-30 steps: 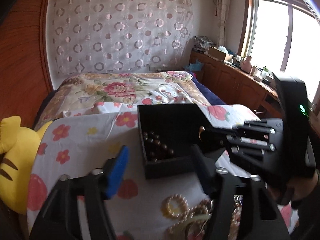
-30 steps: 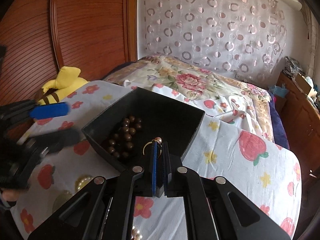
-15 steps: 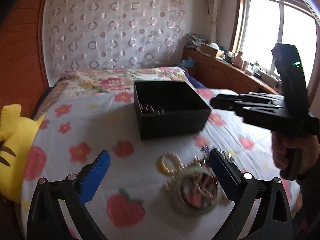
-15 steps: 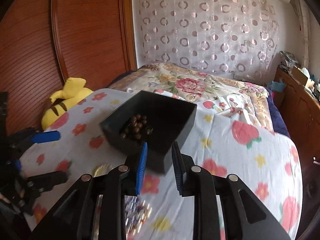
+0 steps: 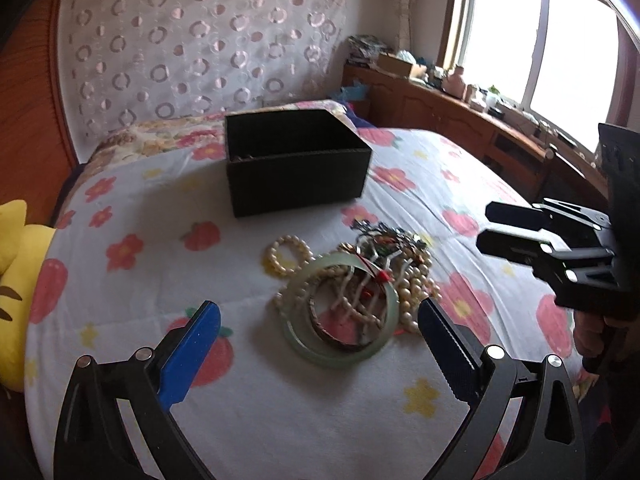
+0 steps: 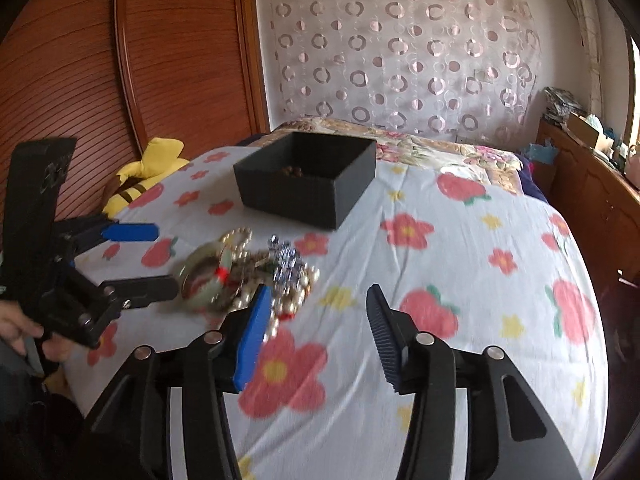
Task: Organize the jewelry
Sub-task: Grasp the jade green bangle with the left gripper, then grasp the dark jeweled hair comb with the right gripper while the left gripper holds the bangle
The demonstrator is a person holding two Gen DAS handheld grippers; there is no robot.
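Both grippers have backed off the box [image 5: 296,168] with fingers just opened and empty, and the tangled jewelry pile [image 5: 352,284] may lift as one clump.

Both grippers empty, tilted downward

Left gripper [image 5: 320,344] gapes wide; right gripper [image 6: 316,328], at its 3 o'clock, has just been opening, nothing between.

Your right gripper [image 6: 316,320] has just been opening, nothing between its jaws, above the flowered bed [image 6: 460,280]. The jewelry pile [image 6: 248,272] lies just beyond its blue pad. The black box [image 6: 308,184] sits farther back, brown beads inside. Your left gripper [image 6: 148,260] hangs wide open at the bed's left edge, beside the pile.
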